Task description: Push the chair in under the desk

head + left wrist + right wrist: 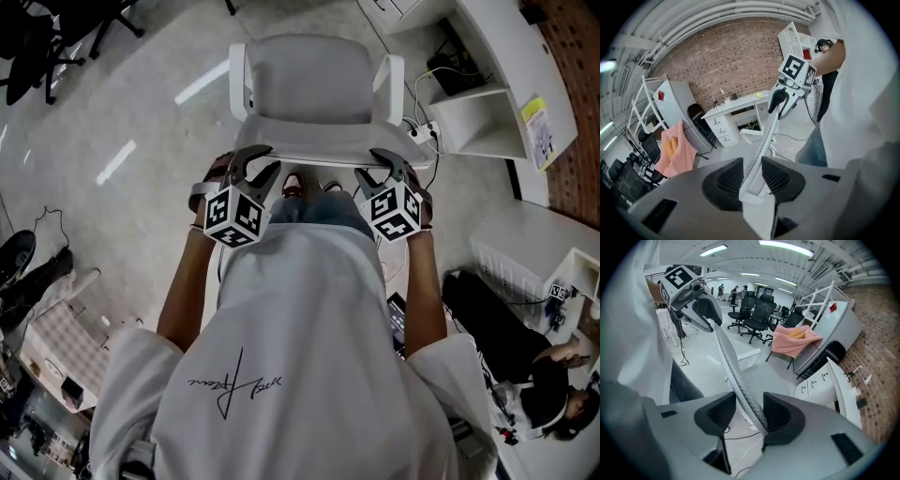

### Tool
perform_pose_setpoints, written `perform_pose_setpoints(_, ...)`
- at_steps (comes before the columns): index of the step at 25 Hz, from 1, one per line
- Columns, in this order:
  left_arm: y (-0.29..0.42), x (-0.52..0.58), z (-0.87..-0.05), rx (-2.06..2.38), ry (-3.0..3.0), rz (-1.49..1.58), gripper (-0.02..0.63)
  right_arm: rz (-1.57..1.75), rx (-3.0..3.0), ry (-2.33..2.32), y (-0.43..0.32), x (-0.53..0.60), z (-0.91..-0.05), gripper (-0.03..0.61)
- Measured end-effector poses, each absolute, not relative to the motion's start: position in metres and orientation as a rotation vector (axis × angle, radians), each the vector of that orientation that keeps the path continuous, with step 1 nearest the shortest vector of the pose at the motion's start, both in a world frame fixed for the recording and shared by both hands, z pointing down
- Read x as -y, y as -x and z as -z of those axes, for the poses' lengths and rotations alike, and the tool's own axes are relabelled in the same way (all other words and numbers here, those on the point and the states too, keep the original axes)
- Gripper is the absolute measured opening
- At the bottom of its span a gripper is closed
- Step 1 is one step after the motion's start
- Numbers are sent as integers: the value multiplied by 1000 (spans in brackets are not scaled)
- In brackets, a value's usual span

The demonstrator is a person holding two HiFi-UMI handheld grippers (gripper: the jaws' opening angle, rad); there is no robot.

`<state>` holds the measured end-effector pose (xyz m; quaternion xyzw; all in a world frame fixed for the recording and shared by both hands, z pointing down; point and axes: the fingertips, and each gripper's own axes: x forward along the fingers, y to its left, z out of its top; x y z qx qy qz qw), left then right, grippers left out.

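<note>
Standing behind the white chair (314, 89), the person has both tools on the top rim of its back. The left gripper (751, 174) is clamped on that rim. The right gripper (749, 412) only straddles it, the rim resting against one pad with a gap at the other. The chair sits out on the floor, not yet under the desk (497, 66). A lopsided push could swivel it, and its wheels could snag the power strip (424, 131) beside it.
</note>
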<state>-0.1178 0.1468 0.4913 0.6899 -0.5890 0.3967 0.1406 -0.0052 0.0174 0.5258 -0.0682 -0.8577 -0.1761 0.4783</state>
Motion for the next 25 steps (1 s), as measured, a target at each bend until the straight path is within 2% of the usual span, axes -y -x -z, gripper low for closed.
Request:
perform_pose_setpoints(7, 122, -148, -502, 1684, -1988, -1275, 124, 427, 2086, 167, 10, -17, -530, 204)
perform_pose_setpoints(25, 133, -138, -506, 1756, -1972, -1250, 143, 458, 2066, 140, 18, -5, -532, 204)
